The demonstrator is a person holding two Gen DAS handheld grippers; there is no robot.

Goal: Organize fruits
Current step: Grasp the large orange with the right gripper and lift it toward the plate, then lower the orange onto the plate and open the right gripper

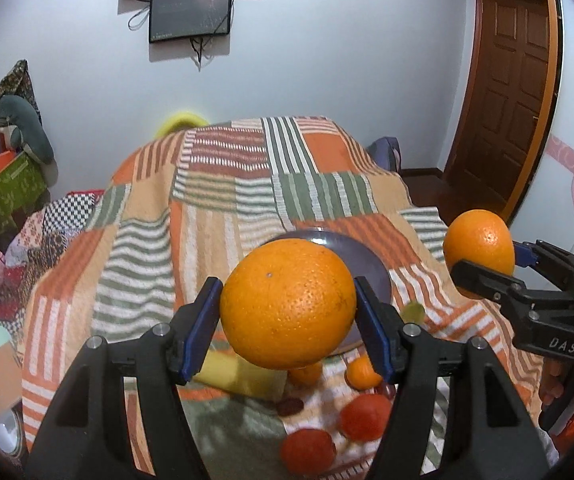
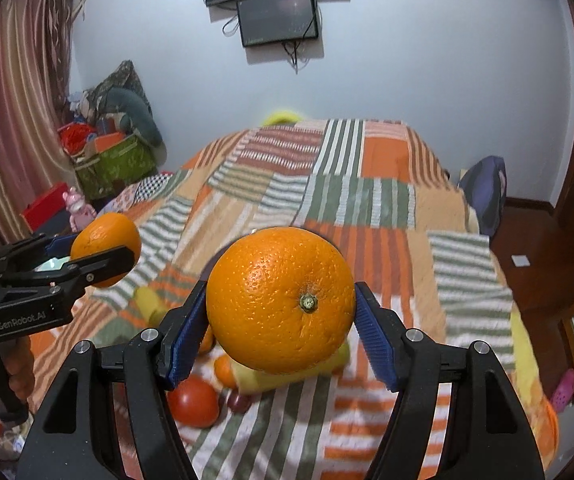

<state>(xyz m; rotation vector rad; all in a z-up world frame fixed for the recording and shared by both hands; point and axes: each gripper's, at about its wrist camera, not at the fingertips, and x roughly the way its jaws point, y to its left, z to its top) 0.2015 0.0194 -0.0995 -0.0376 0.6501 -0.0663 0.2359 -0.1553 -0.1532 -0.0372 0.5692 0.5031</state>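
Note:
My left gripper (image 1: 288, 312) is shut on a large orange (image 1: 288, 303) and holds it in the air above the bed. A grey plate (image 1: 361, 258) lies on the blanket just behind it. My right gripper (image 2: 281, 312) is shut on a second orange (image 2: 281, 300), stem toward the camera. Each gripper shows in the other's view: the right one with its orange (image 1: 479, 246) at the right, the left one with its orange (image 2: 105, 248) at the left. Below lie red tomatoes (image 1: 365, 416), small oranges (image 1: 363, 372), a yellow fruit (image 1: 243, 374) and a dark grape (image 1: 289, 406).
The striped patchwork blanket (image 1: 223, 200) covers the bed. A brown door (image 1: 507, 92) stands at the right, screens (image 1: 190, 12) hang on the far wall. Boxes and toys (image 1: 3, 184) pile up at the left. A blue bag (image 2: 485, 192) sits by the bed's right side.

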